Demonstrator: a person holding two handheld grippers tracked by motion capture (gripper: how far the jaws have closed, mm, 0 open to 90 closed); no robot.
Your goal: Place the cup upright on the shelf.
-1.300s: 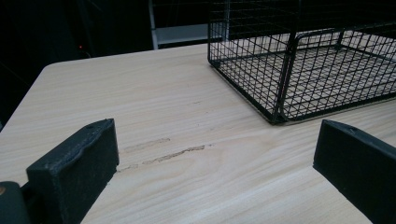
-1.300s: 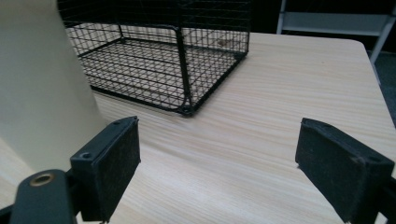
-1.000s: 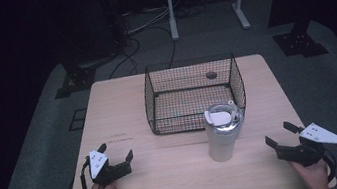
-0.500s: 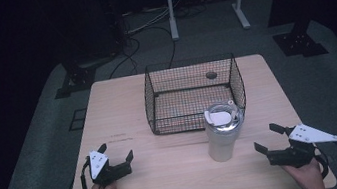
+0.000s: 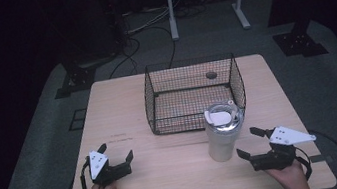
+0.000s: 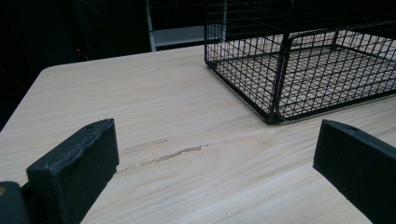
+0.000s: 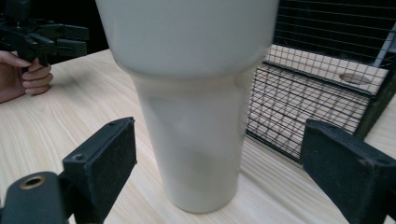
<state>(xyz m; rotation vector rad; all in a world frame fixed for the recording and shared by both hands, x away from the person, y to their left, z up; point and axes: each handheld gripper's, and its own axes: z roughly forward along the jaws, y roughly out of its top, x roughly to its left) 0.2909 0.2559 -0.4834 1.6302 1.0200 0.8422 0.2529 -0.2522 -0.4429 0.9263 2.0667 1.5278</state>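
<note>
Right gripper (image 5: pixel 254 145) lined up on the tumbler (image 5: pixel 223 134)

We judge a grasp approach: jaws wide, tumbler centre-right beside the wire basket (image 5: pixel 191 93). Left gripper (image 5: pixel 115 157), lower left, also wide and empty. Next: advance, then close round the tumbler's narrow base.

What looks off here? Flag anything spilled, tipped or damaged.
Nothing stands out. The tumbler stands upright with its lid on, the wire basket sits square on the table, with no spill. Faint scuff marks on the wood are the lone blemish.
</note>
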